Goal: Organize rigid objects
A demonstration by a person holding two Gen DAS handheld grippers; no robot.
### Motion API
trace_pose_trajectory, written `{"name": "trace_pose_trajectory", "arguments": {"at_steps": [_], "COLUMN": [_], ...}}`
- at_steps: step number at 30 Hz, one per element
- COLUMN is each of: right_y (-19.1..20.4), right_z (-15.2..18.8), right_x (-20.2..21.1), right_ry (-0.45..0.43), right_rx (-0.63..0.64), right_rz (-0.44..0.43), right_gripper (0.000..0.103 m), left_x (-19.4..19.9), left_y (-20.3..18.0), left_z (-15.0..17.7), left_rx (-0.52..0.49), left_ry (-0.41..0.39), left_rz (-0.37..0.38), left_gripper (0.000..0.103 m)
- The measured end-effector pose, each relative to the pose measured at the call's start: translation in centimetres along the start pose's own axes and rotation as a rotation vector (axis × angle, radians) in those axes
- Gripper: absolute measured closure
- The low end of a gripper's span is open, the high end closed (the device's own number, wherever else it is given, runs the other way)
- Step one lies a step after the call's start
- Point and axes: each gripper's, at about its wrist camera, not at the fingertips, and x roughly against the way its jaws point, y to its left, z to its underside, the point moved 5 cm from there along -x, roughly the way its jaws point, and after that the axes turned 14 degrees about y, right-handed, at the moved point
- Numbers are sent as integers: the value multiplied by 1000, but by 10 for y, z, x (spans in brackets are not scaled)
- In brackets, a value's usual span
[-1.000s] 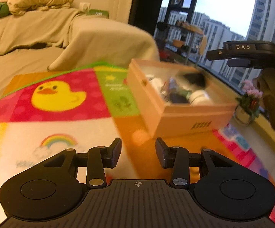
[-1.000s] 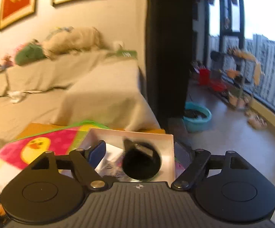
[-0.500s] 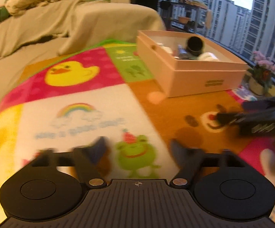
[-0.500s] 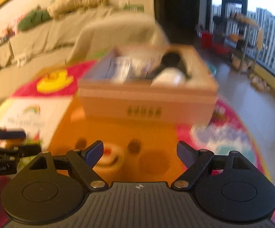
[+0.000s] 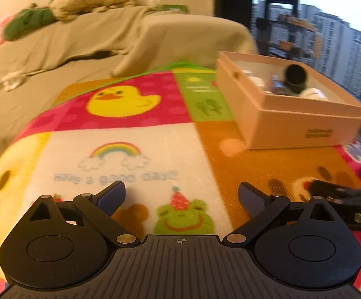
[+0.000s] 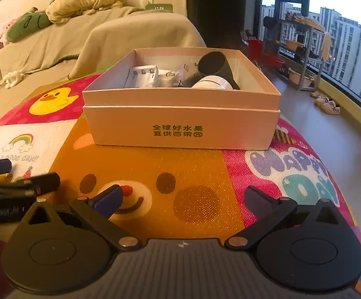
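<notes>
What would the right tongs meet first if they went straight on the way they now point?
Probably the colourful cartoon play mat: the open right tongs tilt downward at its orange patch, short of the pale cardboard box. Depth is unclear.

Draped sofa (image 6: 55,42), cartoon mat (image 6: 292,164), window shelving (image 6: 302,49).

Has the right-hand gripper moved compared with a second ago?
Yes. The right gripper has pulled back from above the box and dropped low over the mat, fingers opening, empty.

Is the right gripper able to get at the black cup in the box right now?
Probably yes. The right gripper has its jaws wide and empty, aimed at the open-topped box. The black cup leans at the back, uncovered; only the near wall needs clearing.
</notes>
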Motion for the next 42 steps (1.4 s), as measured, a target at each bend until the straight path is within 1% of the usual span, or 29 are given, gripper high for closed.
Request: {"name": "trace_pose_trajectory", "arguments": {"at_steps": [4, 10, 42], "right_y": [1, 2, 2], "right_z": [1, -4, -3], "right_x": [0, -4, -3], "right_ry": [-13, -19, -22], "right_rx": [-9, -19, -24], "right_rz": [10, 28, 24], "right_gripper": [0, 0, 0], "left_x": [0, -1, -1], "left_y": [-1, 0, -1], "left_z": [1, 2, 1], "left_rx": [-12, -5, -3], "left_ry": [-9, -15, -15], "left_rz": [-17, -10, -8], "left_gripper": [3, 2, 2]}}
